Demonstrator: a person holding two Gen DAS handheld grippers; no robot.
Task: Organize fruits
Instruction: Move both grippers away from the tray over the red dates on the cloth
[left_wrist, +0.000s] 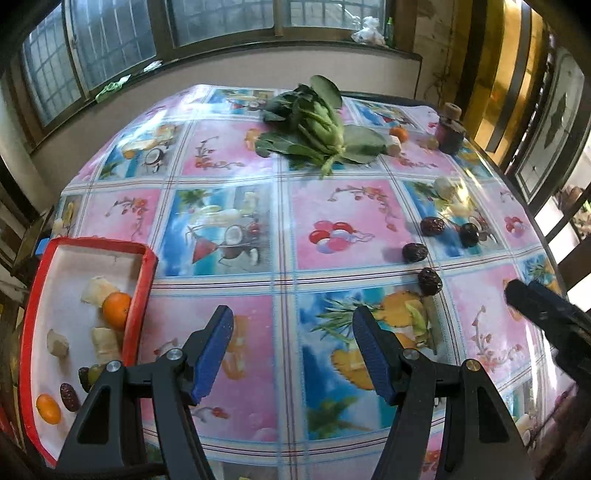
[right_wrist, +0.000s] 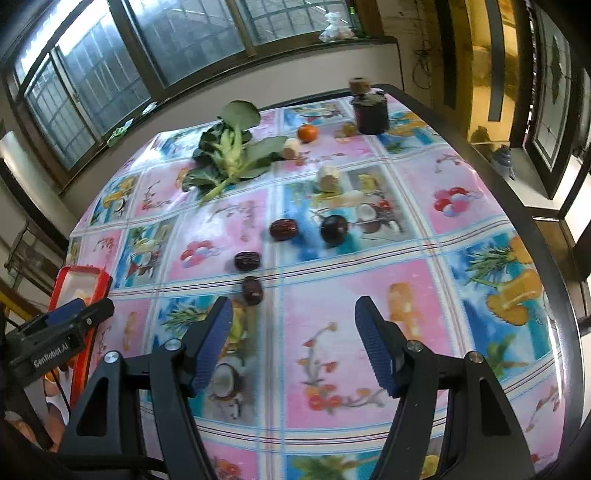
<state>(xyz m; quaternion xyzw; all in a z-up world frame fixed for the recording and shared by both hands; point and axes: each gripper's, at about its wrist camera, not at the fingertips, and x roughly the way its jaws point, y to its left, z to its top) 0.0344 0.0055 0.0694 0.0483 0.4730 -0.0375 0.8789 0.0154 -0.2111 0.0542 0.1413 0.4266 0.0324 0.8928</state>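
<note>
Covering the table (right_wrist: 480, 155), a glossy fruit-print cloth (left_wrist: 295, 229) below barred windows (right_wrist: 184, 48).

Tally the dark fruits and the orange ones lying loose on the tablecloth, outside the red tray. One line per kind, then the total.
Wrinkled dark red dates: 3
Round black fruit: 1
Orange fruit: 1
Total: 5
</note>
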